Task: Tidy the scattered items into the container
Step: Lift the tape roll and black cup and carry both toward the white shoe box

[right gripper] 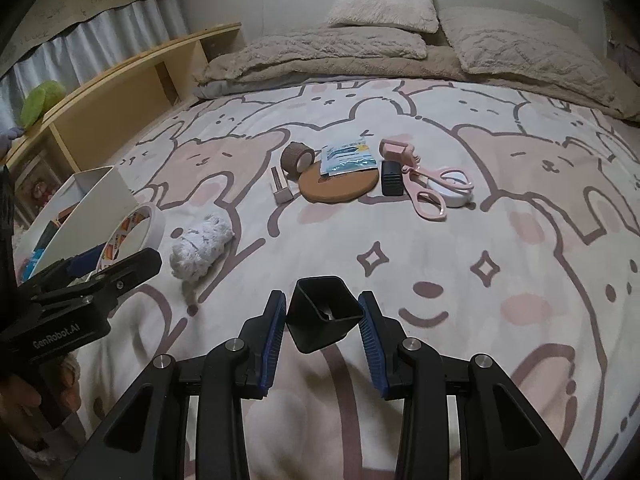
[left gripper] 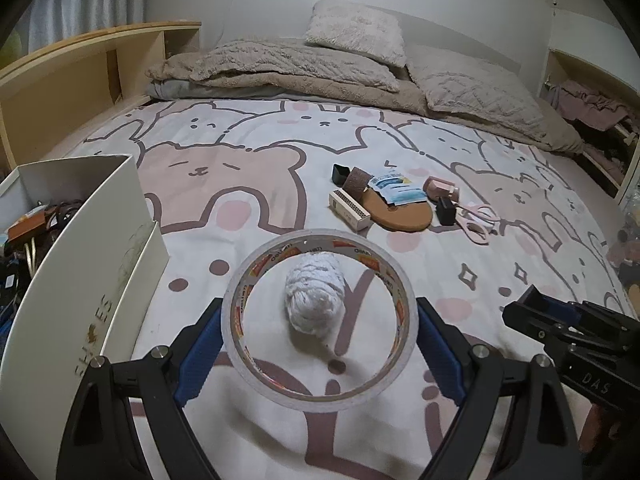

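Left claw (left gripper: pixel 320 332) grips the tape ring (left gripper: pixel 320 320), right claw (right gripper: pixel 323 320) seemingly clamps a black cup (right gripper: pixel 324 312); swing both level over the box (left gripper: pixel 80 248) to their left

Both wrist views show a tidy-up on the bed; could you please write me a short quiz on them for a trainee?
1. True or false: the jaws of the left gripper are closed on the pink scissors.
2. What do the jaws of the right gripper hold? A) black cup B) white yarn bundle C) brown tape roll
3. In a few words: what lies on top of the cork coaster?

Key
1. False: they hold the tape ring.
2. A.
3. The blue-and-white packet.
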